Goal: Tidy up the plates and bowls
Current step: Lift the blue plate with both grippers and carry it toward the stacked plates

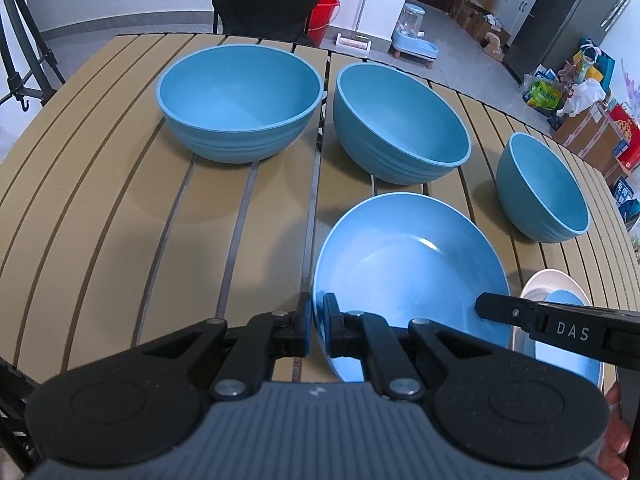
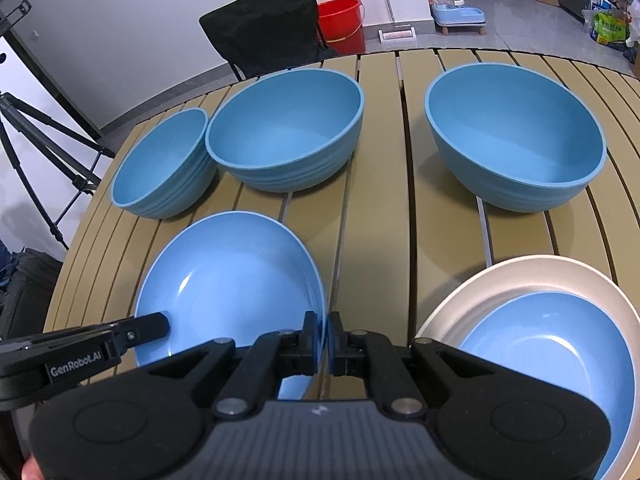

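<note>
A blue plate (image 1: 408, 264) (image 2: 232, 280) is held above the slatted table by both grippers. My left gripper (image 1: 318, 328) is shut on its left rim. My right gripper (image 2: 325, 340) is shut on its right rim. The right gripper's finger (image 1: 520, 316) shows in the left wrist view and the left gripper's finger (image 2: 132, 332) in the right wrist view. Three blue bowls stand behind: two large ones (image 1: 240, 100) (image 1: 400, 124) and one smaller (image 1: 540, 188). In the right wrist view they are the small one (image 2: 160, 168) and the two large ones (image 2: 284, 132) (image 2: 516, 136).
A beige plate (image 2: 520, 280) with a blue plate (image 2: 548, 368) in it lies at the front right; both show in the left wrist view (image 1: 560, 292). A black chair (image 2: 272, 28) and a red bucket (image 2: 344, 24) stand beyond the table (image 1: 120, 200). A tripod (image 2: 36, 140) stands at the left.
</note>
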The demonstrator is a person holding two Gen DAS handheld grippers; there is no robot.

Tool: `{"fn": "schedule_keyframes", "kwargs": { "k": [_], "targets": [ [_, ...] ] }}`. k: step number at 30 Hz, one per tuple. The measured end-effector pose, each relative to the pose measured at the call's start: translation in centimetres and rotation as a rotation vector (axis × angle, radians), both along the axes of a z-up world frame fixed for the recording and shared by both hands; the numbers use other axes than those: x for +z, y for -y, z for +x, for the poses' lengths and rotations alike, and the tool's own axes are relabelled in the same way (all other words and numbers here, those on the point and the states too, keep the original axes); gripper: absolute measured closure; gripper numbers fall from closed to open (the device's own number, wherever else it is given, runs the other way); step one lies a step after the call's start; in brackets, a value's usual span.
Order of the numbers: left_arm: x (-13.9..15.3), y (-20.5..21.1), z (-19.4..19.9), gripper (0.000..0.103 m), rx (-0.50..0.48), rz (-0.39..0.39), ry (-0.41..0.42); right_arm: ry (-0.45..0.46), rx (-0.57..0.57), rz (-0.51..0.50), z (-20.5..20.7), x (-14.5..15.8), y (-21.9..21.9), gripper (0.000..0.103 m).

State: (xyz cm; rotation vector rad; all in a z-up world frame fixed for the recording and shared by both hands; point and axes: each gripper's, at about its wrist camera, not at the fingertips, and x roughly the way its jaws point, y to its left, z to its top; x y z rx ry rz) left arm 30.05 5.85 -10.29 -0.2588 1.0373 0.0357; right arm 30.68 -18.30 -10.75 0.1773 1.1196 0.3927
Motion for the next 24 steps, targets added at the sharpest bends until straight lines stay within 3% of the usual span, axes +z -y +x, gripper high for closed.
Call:
{"fn": "schedule_keyframes", "kwargs": {
  "k": [24],
  "targets": [
    [3.8, 1.0, -4.9, 0.097, -0.004, 0.006, 0.070, 0.073, -0.020, 0.030, -5.2, 3.6, 1.5, 0.098]
  ]
}}
